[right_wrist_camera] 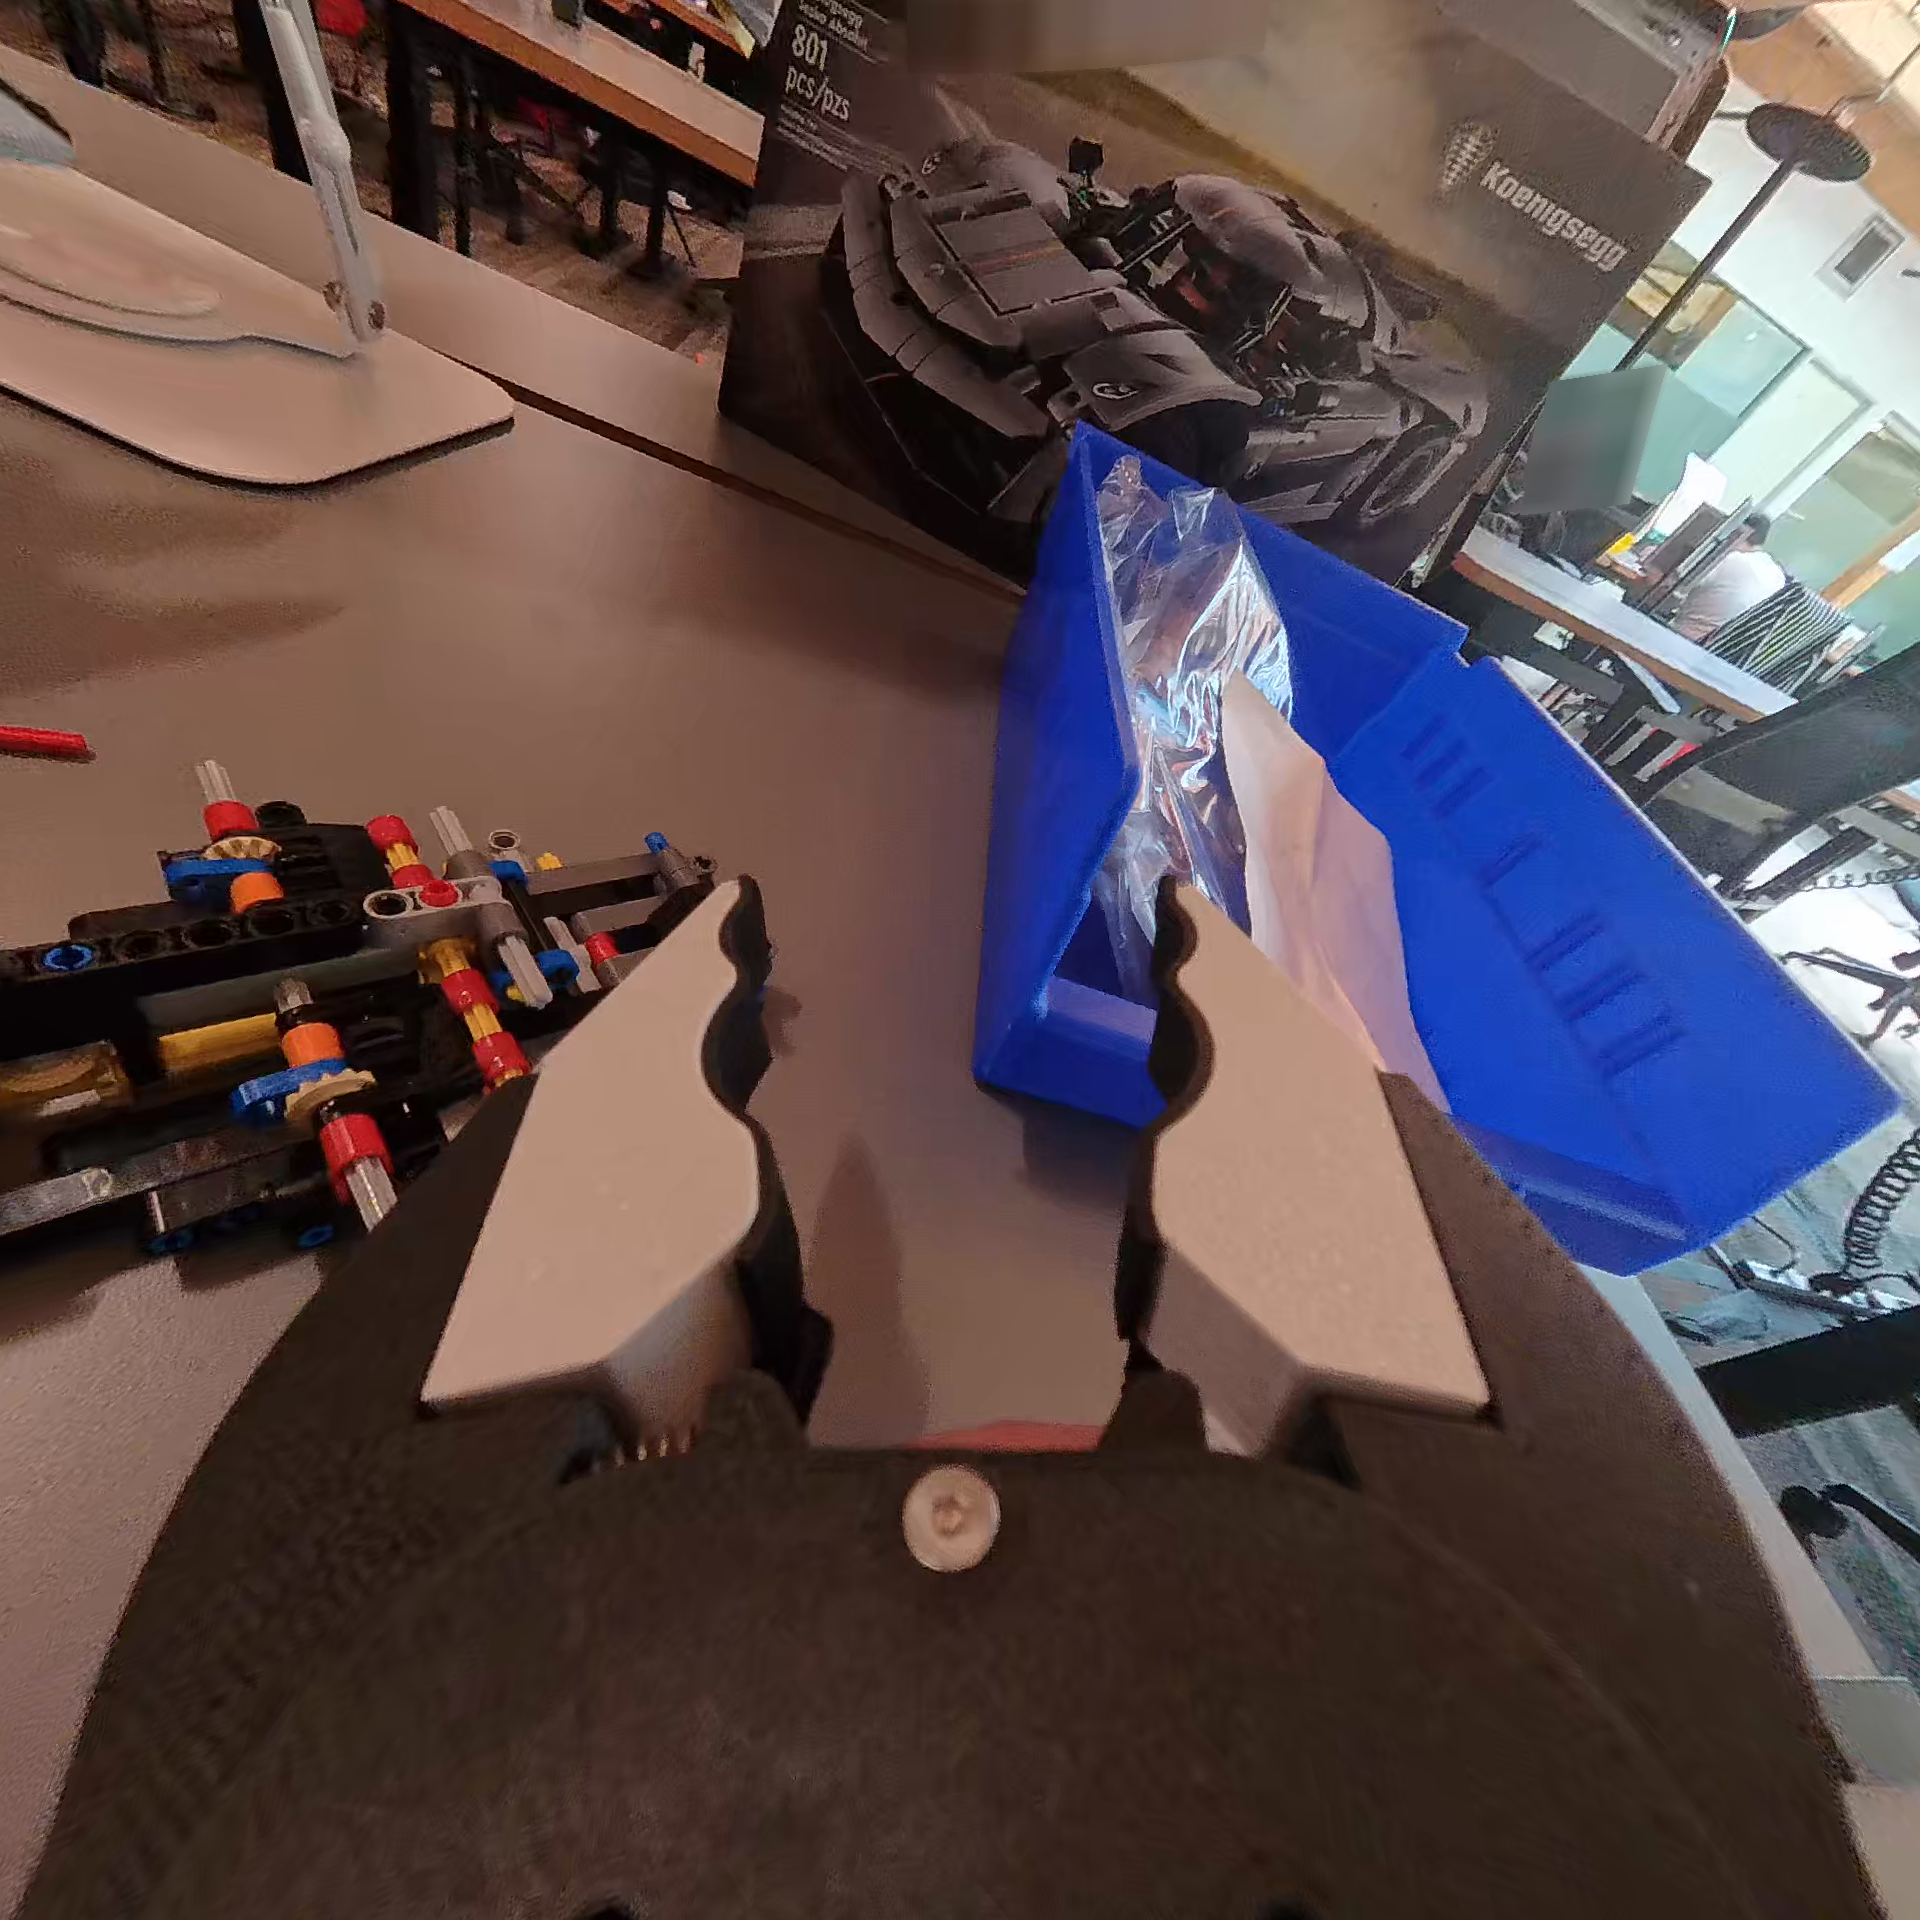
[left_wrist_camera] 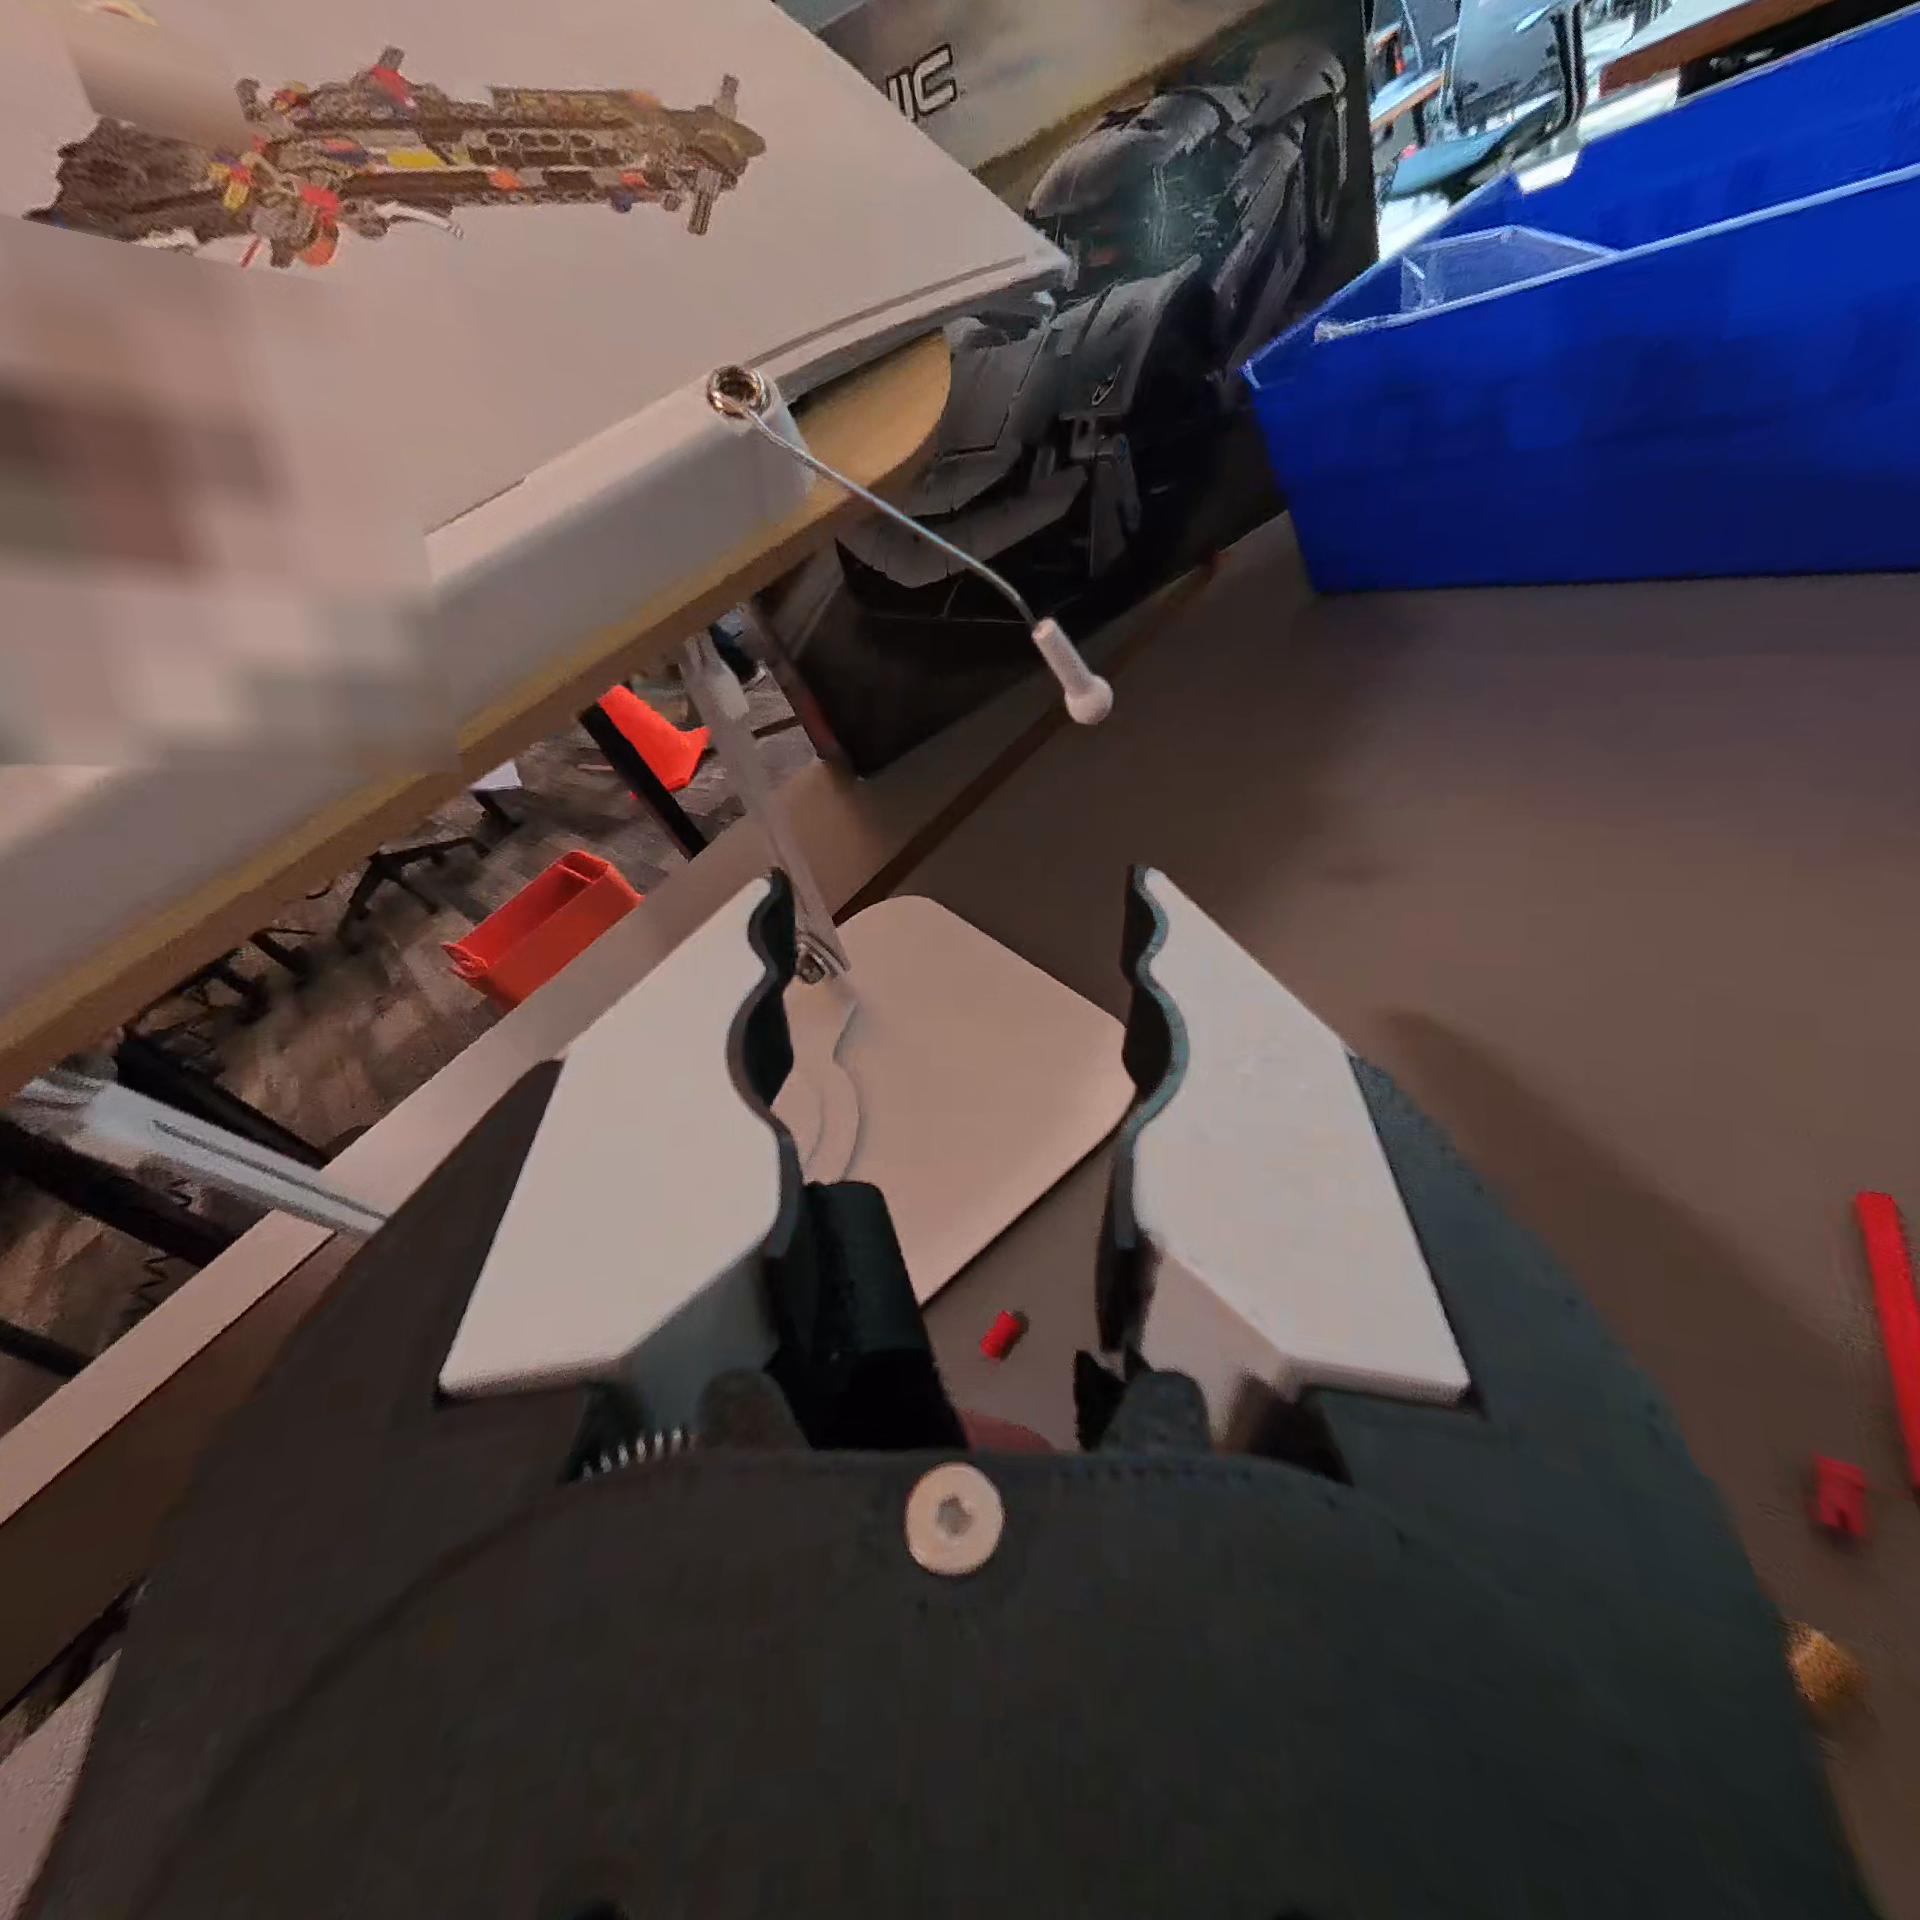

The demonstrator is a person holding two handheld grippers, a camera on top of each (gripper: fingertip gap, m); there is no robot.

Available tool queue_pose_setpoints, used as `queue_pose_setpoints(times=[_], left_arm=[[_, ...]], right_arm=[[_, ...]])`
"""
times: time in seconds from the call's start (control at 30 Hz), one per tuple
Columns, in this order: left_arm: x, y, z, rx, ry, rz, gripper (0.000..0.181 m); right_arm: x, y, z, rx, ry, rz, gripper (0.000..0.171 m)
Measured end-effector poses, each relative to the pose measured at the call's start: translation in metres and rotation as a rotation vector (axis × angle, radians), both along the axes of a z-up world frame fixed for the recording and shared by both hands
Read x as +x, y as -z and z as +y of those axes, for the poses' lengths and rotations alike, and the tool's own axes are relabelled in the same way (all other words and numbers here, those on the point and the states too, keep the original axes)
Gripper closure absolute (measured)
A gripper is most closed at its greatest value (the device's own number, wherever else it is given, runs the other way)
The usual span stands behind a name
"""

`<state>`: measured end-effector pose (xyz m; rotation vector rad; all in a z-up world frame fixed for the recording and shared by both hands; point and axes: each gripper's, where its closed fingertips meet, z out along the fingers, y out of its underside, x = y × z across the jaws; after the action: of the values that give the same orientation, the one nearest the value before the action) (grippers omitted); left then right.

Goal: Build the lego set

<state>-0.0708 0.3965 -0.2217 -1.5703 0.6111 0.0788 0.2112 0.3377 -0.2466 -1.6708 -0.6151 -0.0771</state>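
Right wrist view: both claws (right_wrist_camera: 951, 1023) (left_wrist_camera: 951, 1023) apart, bare table (right_wrist_camera: 623, 644) between assembly (right_wrist_camera: 312, 997) and bin (right_wrist_camera: 1049, 831).

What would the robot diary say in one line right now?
left gripper: open, empty | right gripper: open, empty | lego chassis: on table, untouched | blue bin: holds plastic bags

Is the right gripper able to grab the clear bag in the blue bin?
Probably yes. The right gripper is open and empty, the bin has no lid, and the bag sticks up just ahead of the fingertips with nothing between.
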Motion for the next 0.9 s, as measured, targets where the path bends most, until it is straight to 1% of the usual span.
queue_pose_setpoints(times=[0.07,0.17,0.37,0.9], left_arm=[[-0.0026,-0.0061,0.0003,0.030,0.003,-0.018,0.121],[-0.0054,0.0017,0.0020,-0.006,0.007,-0.057,0.121],[-0.0068,-0.0007,0.0031,0.034,-0.006,-0.026,0.124],[-0.0060,-0.0013,0.0041,0.044,-0.016,-0.033,0.124]], right_arm=[[-0.0004,0.0014,0.0009,0.006,0.008,-0.028,0.098],[-0.0008,0.0019,0.0009,0.019,0.014,-0.053,0.100],[0.0020,0.0010,0.0013,0.033,0.020,-0.066,0.104],[0.0043,0.0032,0.0034,0.036,0.039,-0.097,0.105]])
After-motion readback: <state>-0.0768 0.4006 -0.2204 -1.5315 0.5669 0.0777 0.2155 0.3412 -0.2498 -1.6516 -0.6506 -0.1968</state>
